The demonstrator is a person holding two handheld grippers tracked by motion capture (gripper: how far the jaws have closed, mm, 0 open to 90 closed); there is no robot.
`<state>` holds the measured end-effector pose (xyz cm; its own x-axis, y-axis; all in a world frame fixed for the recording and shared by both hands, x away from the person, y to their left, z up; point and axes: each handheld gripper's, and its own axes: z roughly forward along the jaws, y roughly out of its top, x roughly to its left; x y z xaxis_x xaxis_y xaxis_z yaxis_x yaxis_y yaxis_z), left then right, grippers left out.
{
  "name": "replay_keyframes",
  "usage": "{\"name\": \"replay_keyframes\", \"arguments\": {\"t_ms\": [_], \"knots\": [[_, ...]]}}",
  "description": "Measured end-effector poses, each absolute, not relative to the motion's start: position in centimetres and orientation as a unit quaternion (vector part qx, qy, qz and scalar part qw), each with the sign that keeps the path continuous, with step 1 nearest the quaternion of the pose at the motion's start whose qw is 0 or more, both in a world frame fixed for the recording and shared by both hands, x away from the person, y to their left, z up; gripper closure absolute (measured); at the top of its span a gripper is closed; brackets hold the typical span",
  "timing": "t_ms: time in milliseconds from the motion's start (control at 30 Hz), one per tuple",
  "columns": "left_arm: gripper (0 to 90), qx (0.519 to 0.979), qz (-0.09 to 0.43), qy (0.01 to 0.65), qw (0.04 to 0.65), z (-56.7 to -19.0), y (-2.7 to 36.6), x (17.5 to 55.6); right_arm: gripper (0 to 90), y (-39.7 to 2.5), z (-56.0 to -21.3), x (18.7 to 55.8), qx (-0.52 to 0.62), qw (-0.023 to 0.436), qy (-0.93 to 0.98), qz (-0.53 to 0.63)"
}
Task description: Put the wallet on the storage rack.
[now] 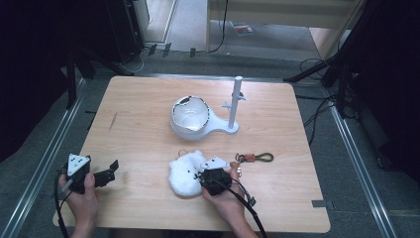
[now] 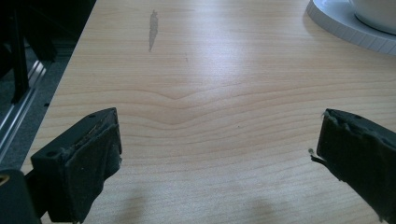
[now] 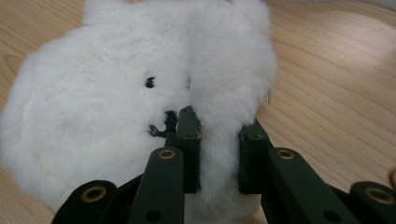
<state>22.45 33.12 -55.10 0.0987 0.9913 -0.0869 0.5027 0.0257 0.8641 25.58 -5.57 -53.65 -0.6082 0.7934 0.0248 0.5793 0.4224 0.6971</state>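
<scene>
**Plush toy pinched by right gripper, near front edge of table**

Plush toy, white and furry, is seen lying flat on the wooden table, toward the person's side and right of centre. It is judged light, soft and fully compressible; no breakage risk is expected, but the fur is likely to slip and the body to sag or swing if lifted from one edge. A fold of its fur is clamped between the jaws of the right gripper, which are drawn nearly together around a limb-like lobe beside the small black eye and mouth marks. A deep pinch into the stuffing, not the fur tips alone, is judged the safer hold.

White stand sits beyond the toy, near table centre: a round bowl-like cup on a flat base, with an upright post at its right end. It is well apart from the toy. It looks rigid; its weight cannot be told.

Left gripper is held at the table's front-left corner, well apart from everything. In the left gripper view its jaws are spread wide with only bare wood between them; nothing is held.

Keychain strap, orange and olive, lies just right of the toy, close to the right hand.
</scene>
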Motion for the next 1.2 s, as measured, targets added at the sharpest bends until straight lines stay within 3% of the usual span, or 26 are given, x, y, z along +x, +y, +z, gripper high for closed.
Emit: {"name": "replay_keyframes", "arguments": {"t_ms": [167, 700, 1200], "knots": [[0.6, 0.625, 0.307, 0.597, 0.398, -55.1, 33.2, 22.5, 78.9, -6.2, -53.6, 26.0, 0.421, 0.132, 0.823, 0.357], [0.6, 0.622, 0.303, 0.6, 0.401, -55.1, 33.3, 22.5, 80.2, -7.4, -51.5, 25.3, 0.423, 0.119, 0.803, 0.403], [0.6, 0.616, 0.298, 0.601, 0.413, -55.1, 33.5, 22.4, 80.0, -8.2, -48.7, 24.1, 0.437, 0.139, 0.787, 0.413]]}}
